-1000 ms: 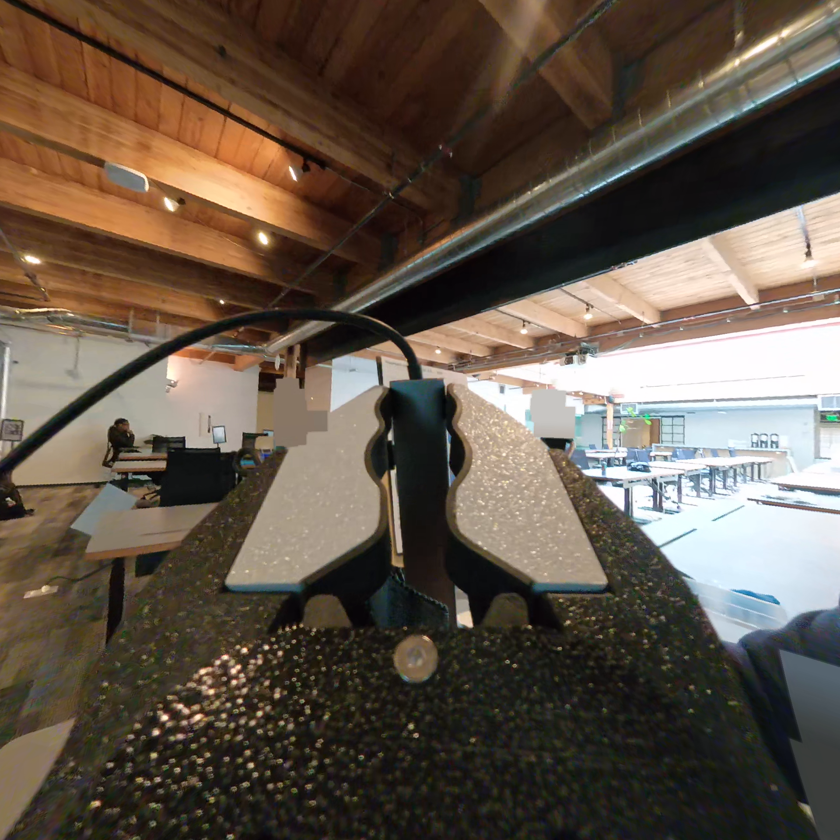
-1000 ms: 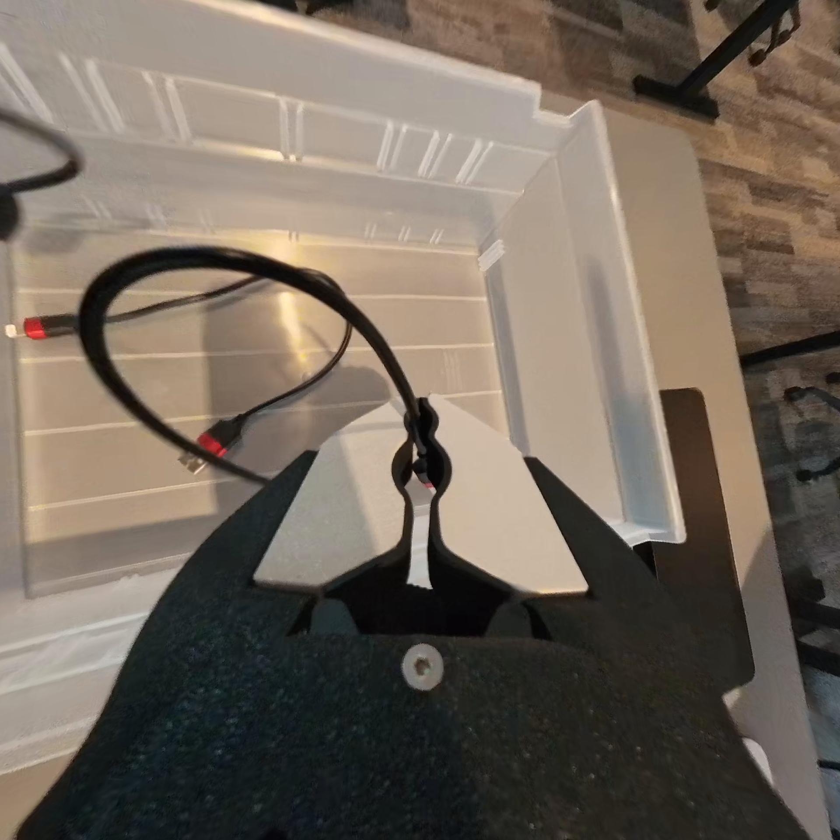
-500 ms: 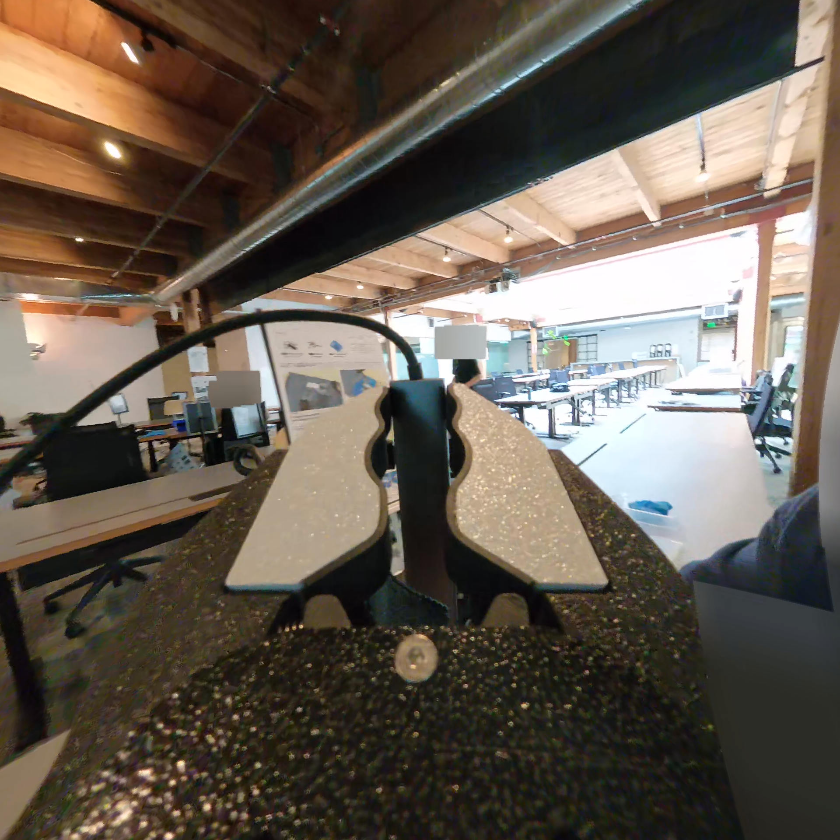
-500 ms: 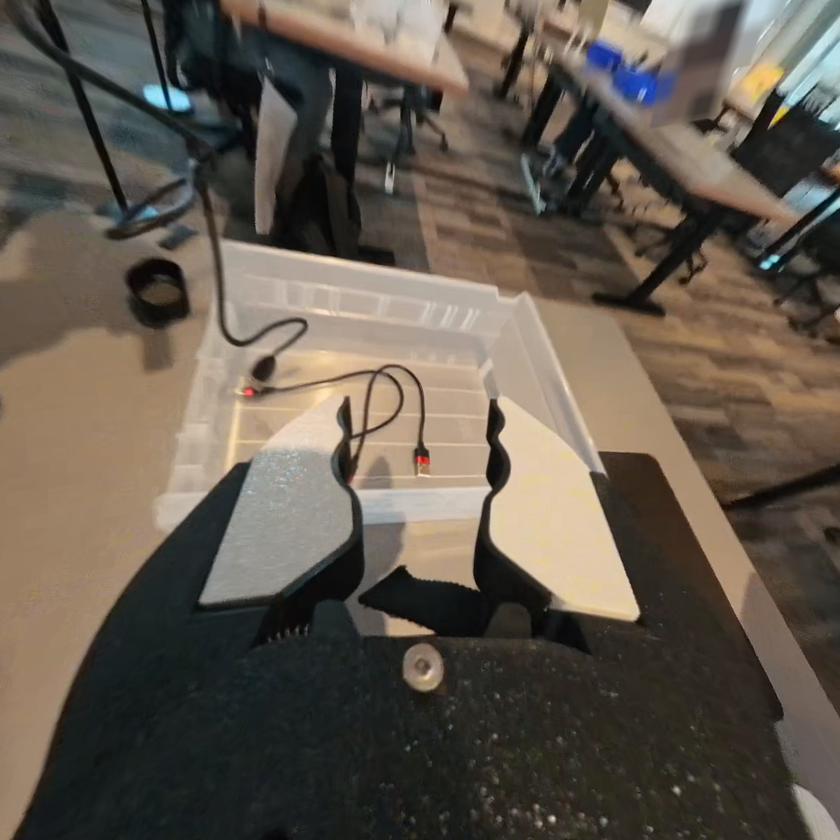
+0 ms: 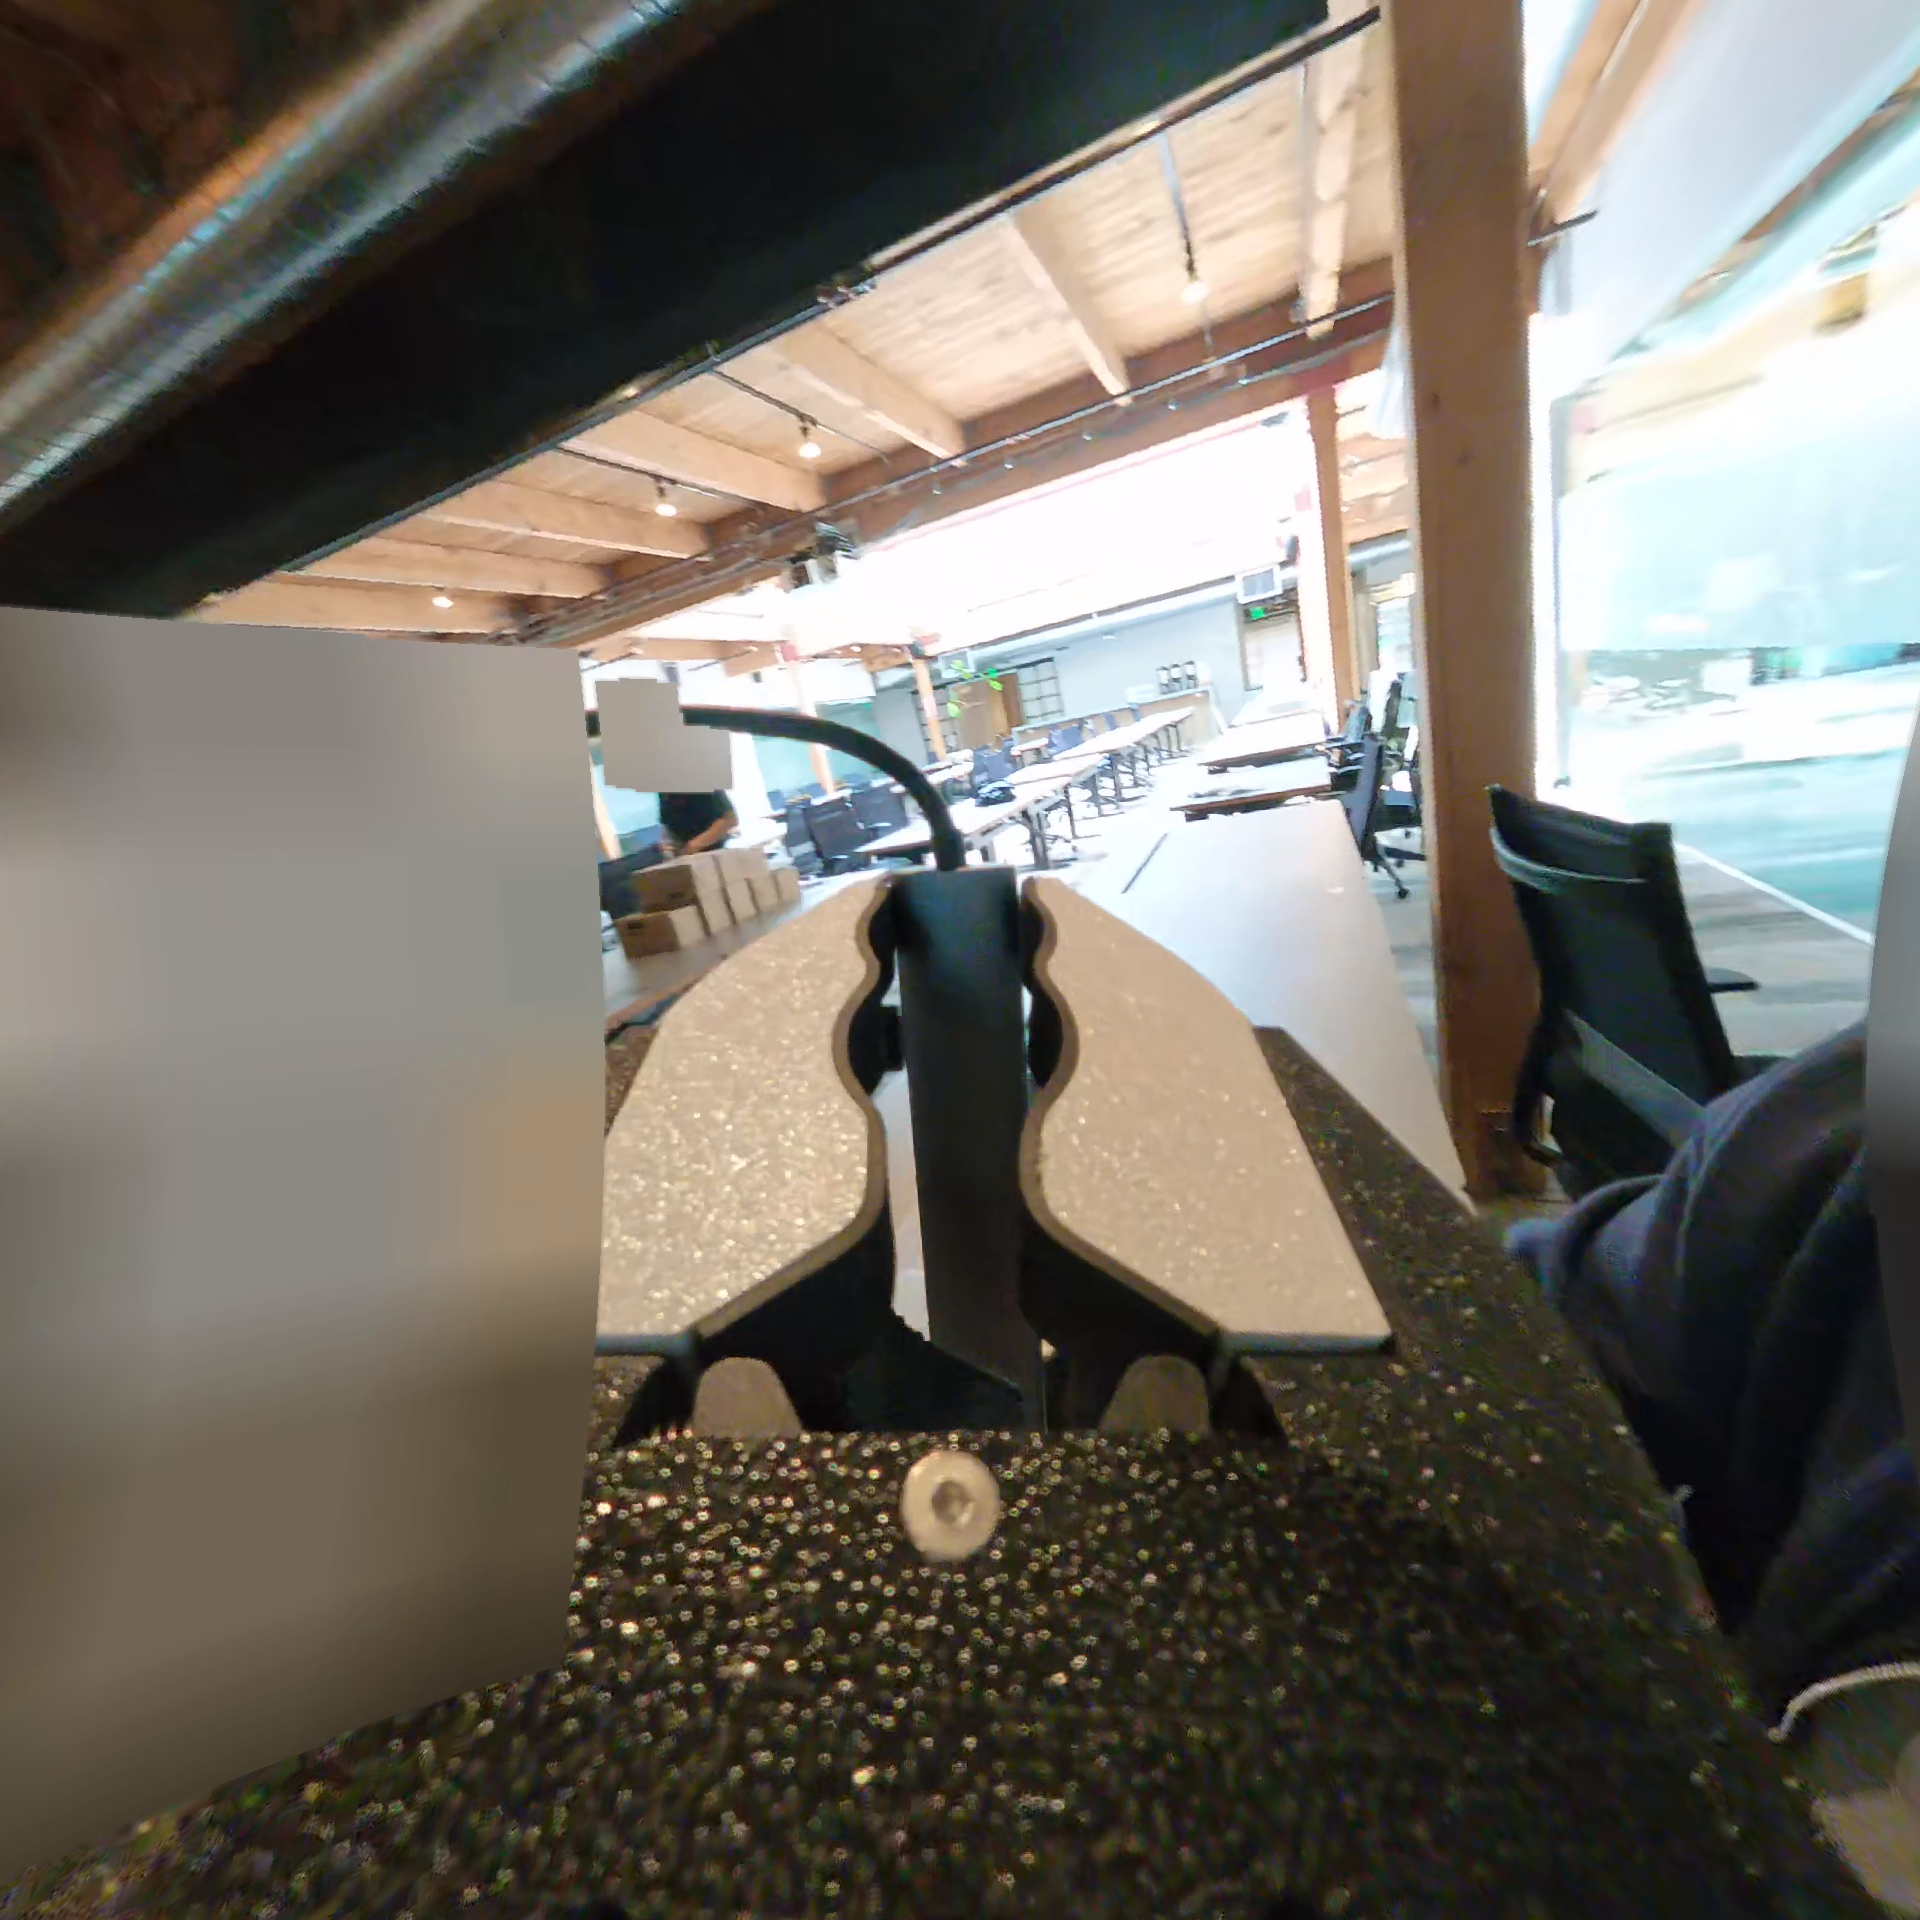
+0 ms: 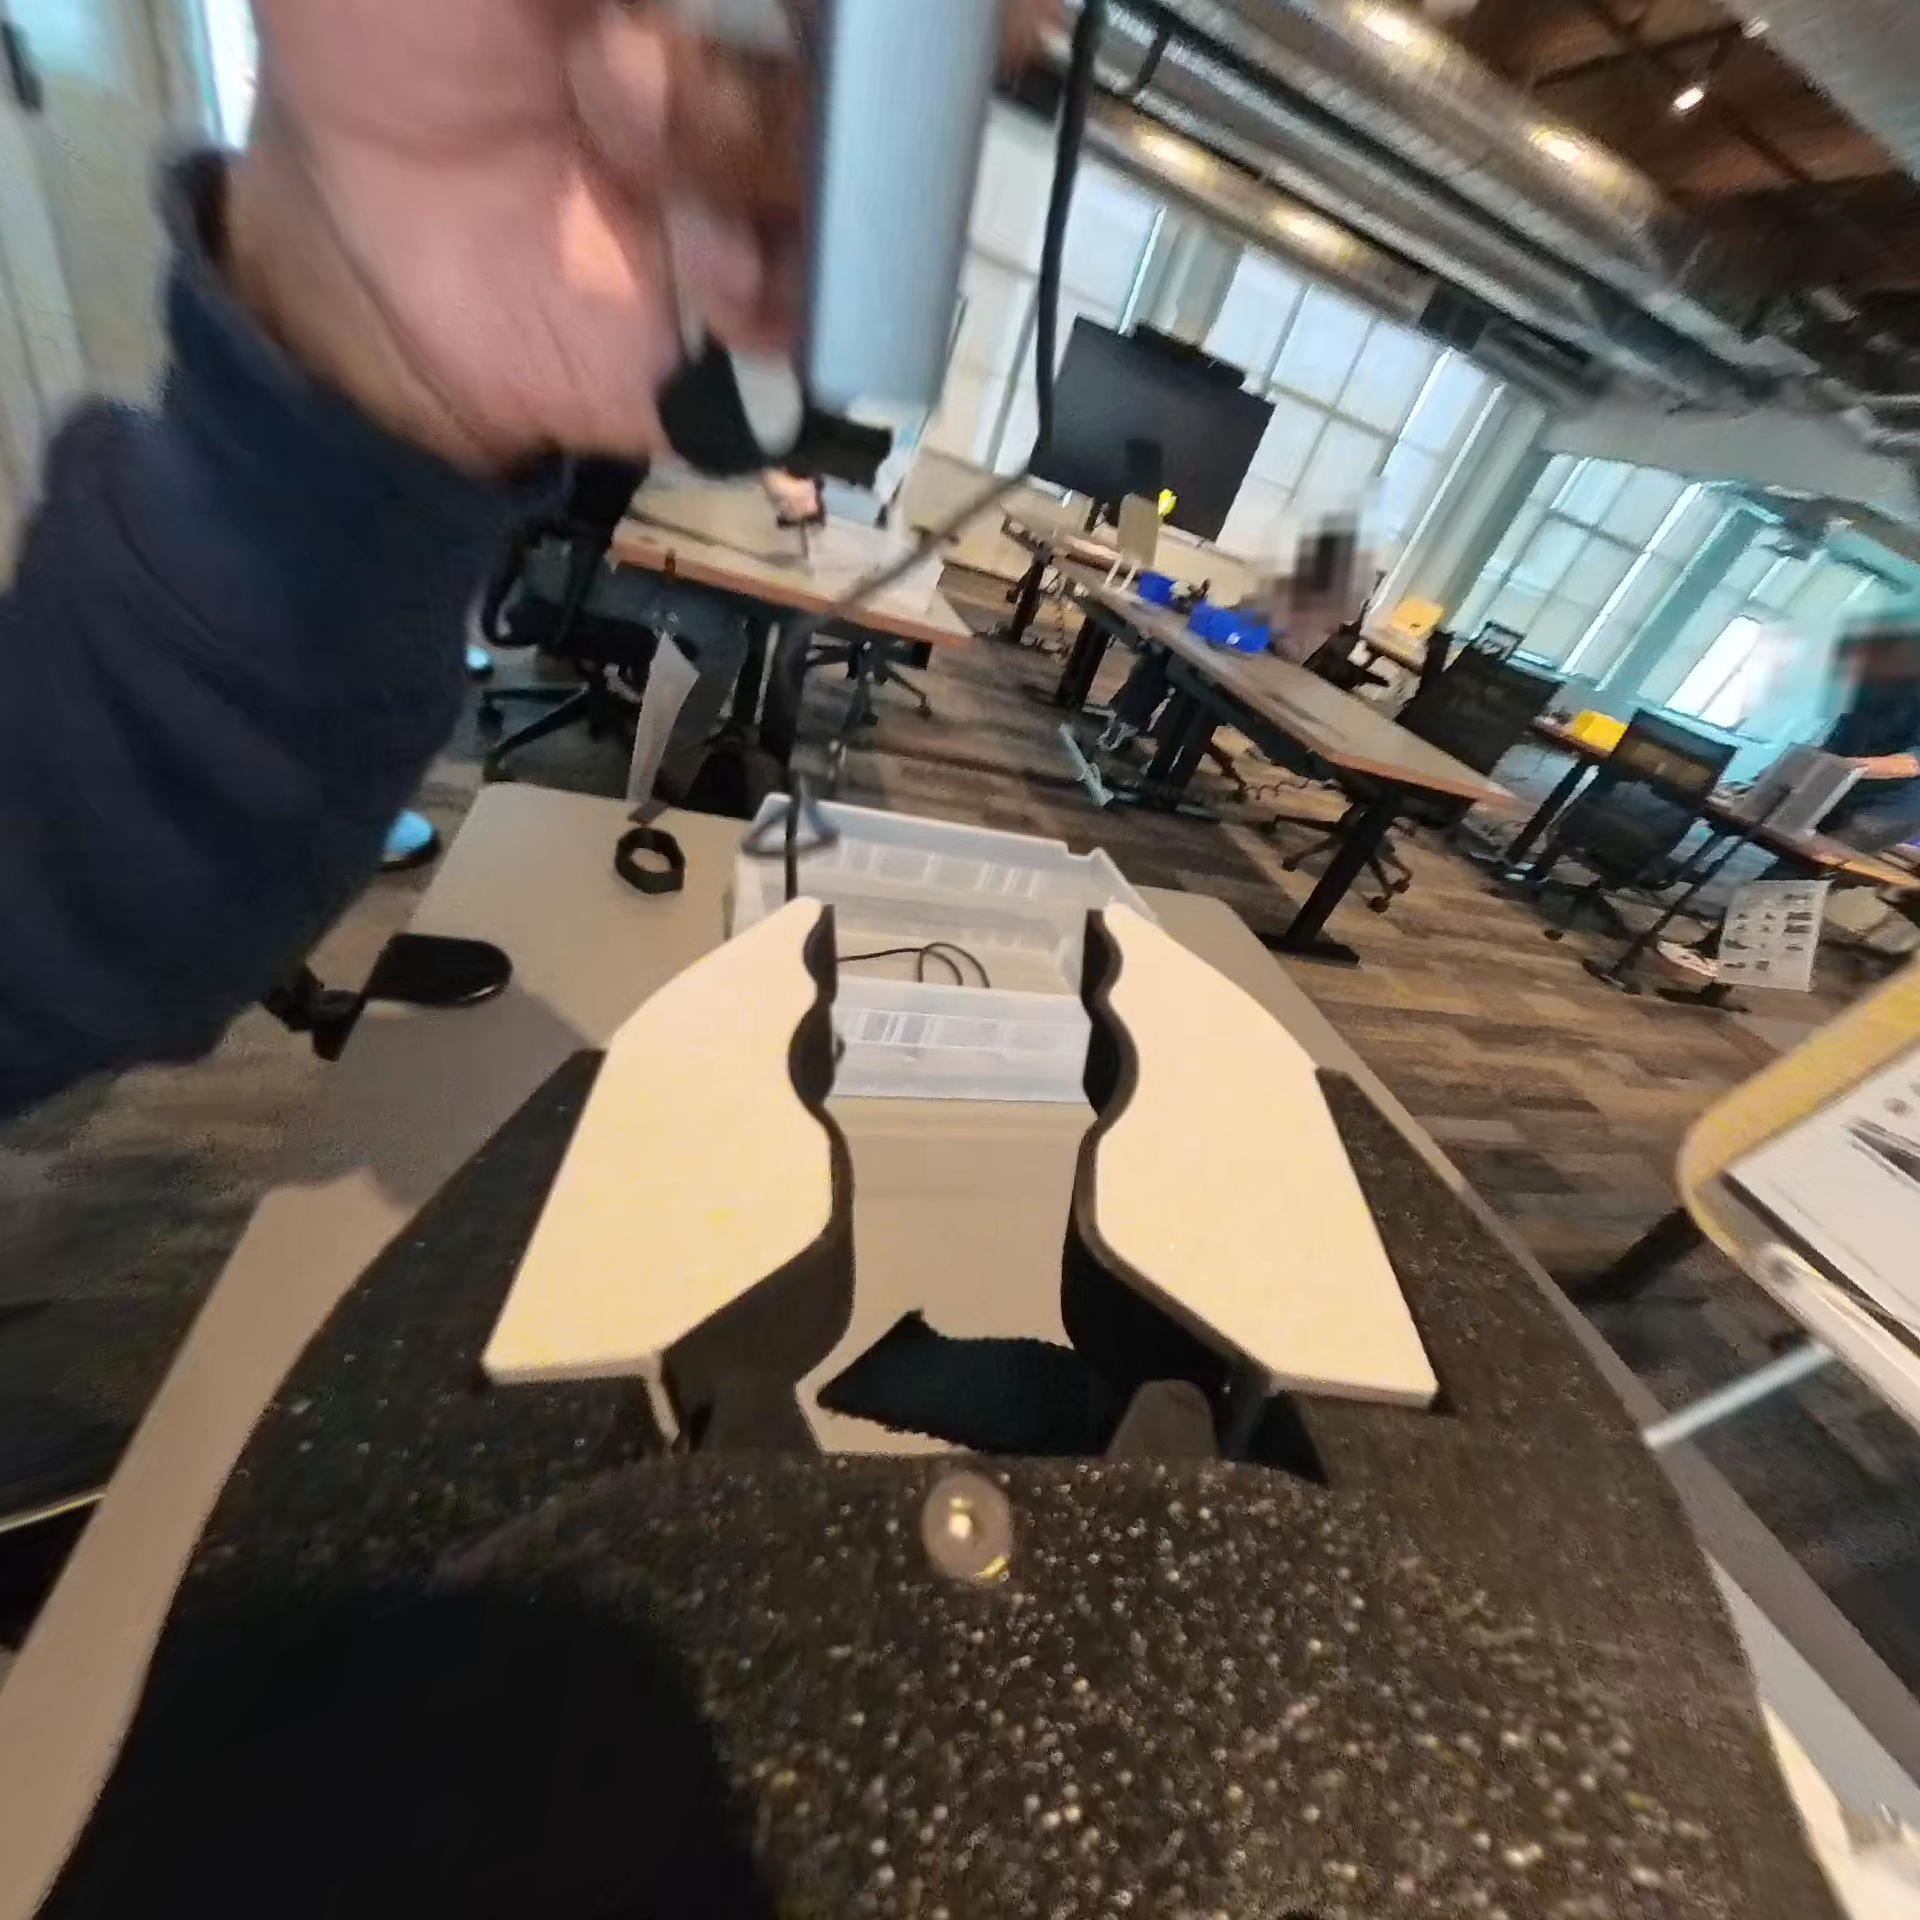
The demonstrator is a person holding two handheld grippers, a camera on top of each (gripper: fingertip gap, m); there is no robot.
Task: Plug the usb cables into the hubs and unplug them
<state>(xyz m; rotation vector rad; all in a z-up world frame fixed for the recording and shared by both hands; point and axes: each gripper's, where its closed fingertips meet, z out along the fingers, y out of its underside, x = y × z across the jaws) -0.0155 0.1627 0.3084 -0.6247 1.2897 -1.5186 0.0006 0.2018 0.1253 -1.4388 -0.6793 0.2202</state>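
Note:
My left gripper (image 5: 956, 894) is shut on a slim black hub (image 5: 961, 1091) that stands upright between the pads. The hub's black cable (image 5: 831, 732) arcs up and away to the left. This view points out across the room, well above the table. My right gripper (image 6: 956, 925) is open and empty, held high and back from a clear plastic bin (image 6: 935, 1049) on the grey table (image 6: 540, 935). A thin black USB cable (image 6: 940, 956) lies inside the bin. A person's blurred hand (image 6: 468, 208) in a dark blue sleeve is at the upper left.
A black ring (image 6: 649, 860) and a flat black object (image 6: 436, 971) lie on the table left of the bin. Desks, chairs and a monitor (image 6: 1143, 426) fill the room behind. A wooden post (image 5: 1455, 623), a black chair (image 5: 1600, 987) and a blue sleeve (image 5: 1714, 1299) are at the left view's right. Left tips to right tips: about 20 cm.
My right gripper has let go of the USB cable into the bin, opened, and pulled up and back. My left gripper has swung to the right, still shut on the hub.

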